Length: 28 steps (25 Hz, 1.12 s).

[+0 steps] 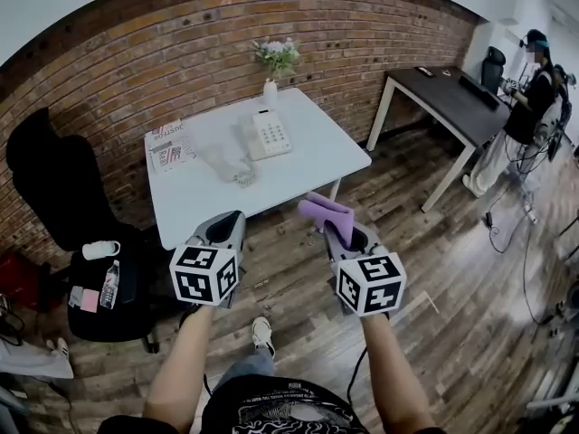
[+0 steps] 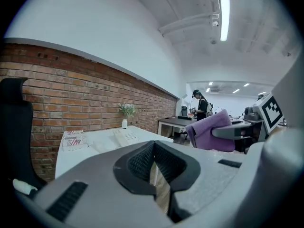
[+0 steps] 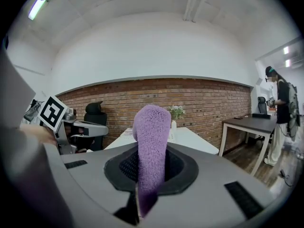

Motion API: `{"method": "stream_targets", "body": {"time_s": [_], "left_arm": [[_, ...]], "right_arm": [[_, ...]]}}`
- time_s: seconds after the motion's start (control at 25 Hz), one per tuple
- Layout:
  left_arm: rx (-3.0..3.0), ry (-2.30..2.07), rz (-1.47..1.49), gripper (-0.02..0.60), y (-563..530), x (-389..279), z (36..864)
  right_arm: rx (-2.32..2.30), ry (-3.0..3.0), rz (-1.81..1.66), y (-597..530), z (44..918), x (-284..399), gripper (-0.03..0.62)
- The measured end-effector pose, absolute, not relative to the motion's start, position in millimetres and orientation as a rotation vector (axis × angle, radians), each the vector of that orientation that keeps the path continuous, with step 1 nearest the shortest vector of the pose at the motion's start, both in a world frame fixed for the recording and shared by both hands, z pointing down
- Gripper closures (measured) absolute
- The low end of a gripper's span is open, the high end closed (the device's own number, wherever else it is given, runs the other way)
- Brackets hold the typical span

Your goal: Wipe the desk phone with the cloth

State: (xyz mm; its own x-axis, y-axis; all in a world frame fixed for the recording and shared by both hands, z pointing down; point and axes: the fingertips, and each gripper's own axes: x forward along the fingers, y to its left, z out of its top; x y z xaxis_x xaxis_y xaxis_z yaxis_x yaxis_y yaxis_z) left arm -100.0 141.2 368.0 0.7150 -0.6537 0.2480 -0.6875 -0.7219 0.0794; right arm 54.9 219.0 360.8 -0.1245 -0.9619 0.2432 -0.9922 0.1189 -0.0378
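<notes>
Right claw [image 3: 150,174] clamped on purple cloth [image 3: 152,132]; left claw [image 2: 155,171] closed, well short of phone [image 1: 268,135].

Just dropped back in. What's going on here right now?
A person stands back from the white table with a tool in each hand. The right tool is clamped on a purple cloth. The left tool is shut and holds nothing. The desk phone sits on the table near a vase of flowers. The cloth is well short of the phone, so wiping has not begun.
</notes>
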Motion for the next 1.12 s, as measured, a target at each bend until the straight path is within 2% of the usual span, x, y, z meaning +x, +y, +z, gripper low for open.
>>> {"method": "stream_targets", "body": {"time_s": [0.72,1.12], "left_arm": [[2.710,-1.023,0.343,0.575,-54,-73,387],[2.712,-0.989,0.366,0.575,-119,-73,397]], "right_arm": [[1.948,-2.163,0.362,26,372,77,0.551],[1.947,-2.131,0.391,-36,384,81,0.551]]}}
